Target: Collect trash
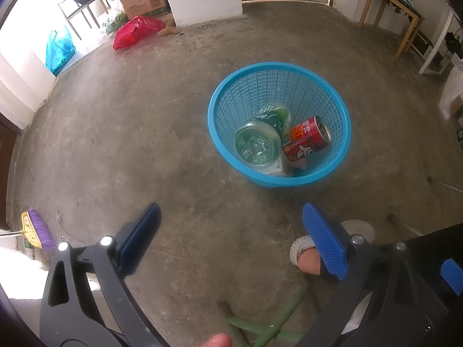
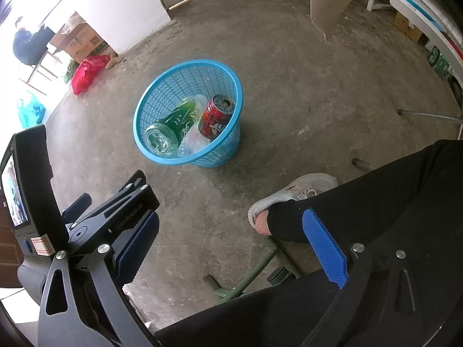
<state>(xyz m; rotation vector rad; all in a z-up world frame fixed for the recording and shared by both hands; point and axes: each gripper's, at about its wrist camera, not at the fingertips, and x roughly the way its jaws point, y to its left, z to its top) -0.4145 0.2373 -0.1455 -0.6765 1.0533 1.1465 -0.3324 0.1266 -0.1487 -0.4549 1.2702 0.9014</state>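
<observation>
We see a blue mesh basket (image 1: 279, 92) on the concrete floor (image 1: 144, 144), holding a green plastic bottle (image 1: 262, 138) beside a red drink can (image 1: 306, 140). Our left tongs (image 1: 231, 234) and right tongs (image 2: 231, 240) gape wide, empty.

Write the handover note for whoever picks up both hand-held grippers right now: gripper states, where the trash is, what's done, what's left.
Left hand-held gripper: open, empty, above bare concrete floor short of the basket.
Right hand-held gripper: open, empty, near the person's grey shoe.
Round blue plastic mesh basket stands upright on the floor.
Done: a green plastic bottle, a red drink can and some white crumpled packaging lie inside it.
Left: no loose trash shows on the floor close to the basket. The red plastic bag and blue plastic bag by the far wall may not be trash; check.
</observation>
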